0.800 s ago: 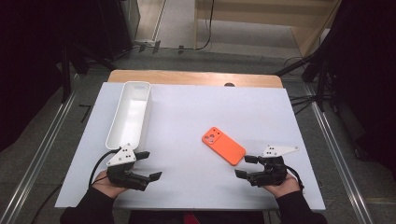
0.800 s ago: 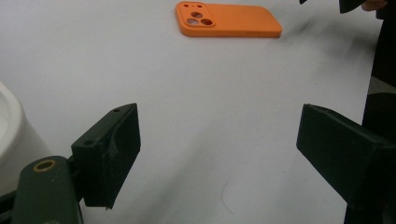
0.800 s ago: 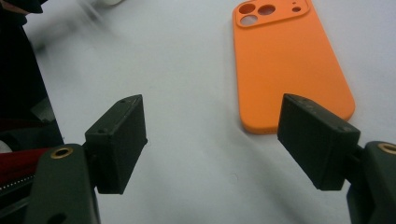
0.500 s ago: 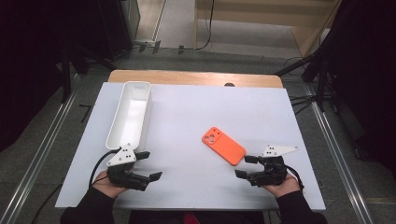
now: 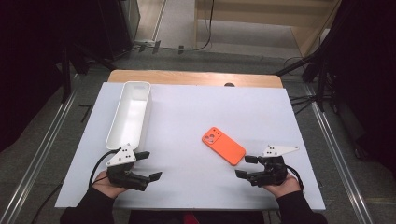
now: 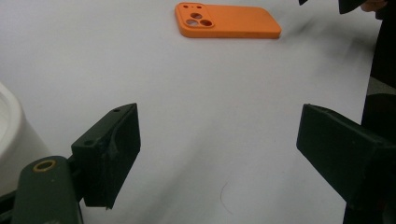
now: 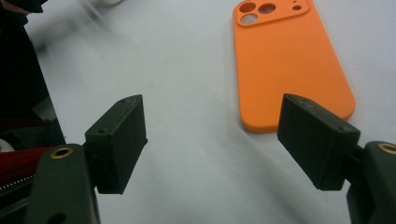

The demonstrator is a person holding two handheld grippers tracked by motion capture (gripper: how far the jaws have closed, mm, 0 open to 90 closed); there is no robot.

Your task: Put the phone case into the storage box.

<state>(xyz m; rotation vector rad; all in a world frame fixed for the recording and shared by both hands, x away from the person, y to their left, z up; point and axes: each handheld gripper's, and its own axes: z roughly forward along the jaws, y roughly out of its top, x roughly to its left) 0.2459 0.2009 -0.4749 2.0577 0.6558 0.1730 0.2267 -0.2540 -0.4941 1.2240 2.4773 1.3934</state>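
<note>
An orange phone case [image 5: 223,145] lies flat, camera holes up, on the white tabletop [image 5: 187,116], right of centre. My right gripper [image 5: 246,166] rests near the front edge just right of the case, jaws open and empty; in the right gripper view the orange phone case [image 7: 287,60] lies ahead, close to the right jaw. My left gripper [image 5: 150,164] sits at the front left, open with nothing between its jaws. The left gripper view shows the orange phone case [image 6: 227,20] farther off. A long white tray [image 5: 130,113] stands empty just beyond the left gripper.
The white tray's rounded corner [image 6: 11,126] sits close to my left jaw. A wooden strip [image 5: 196,78] borders the table's far edge. Metal rails [image 5: 42,149] and dark stands flank the table. Open tabletop lies between the two grippers.
</note>
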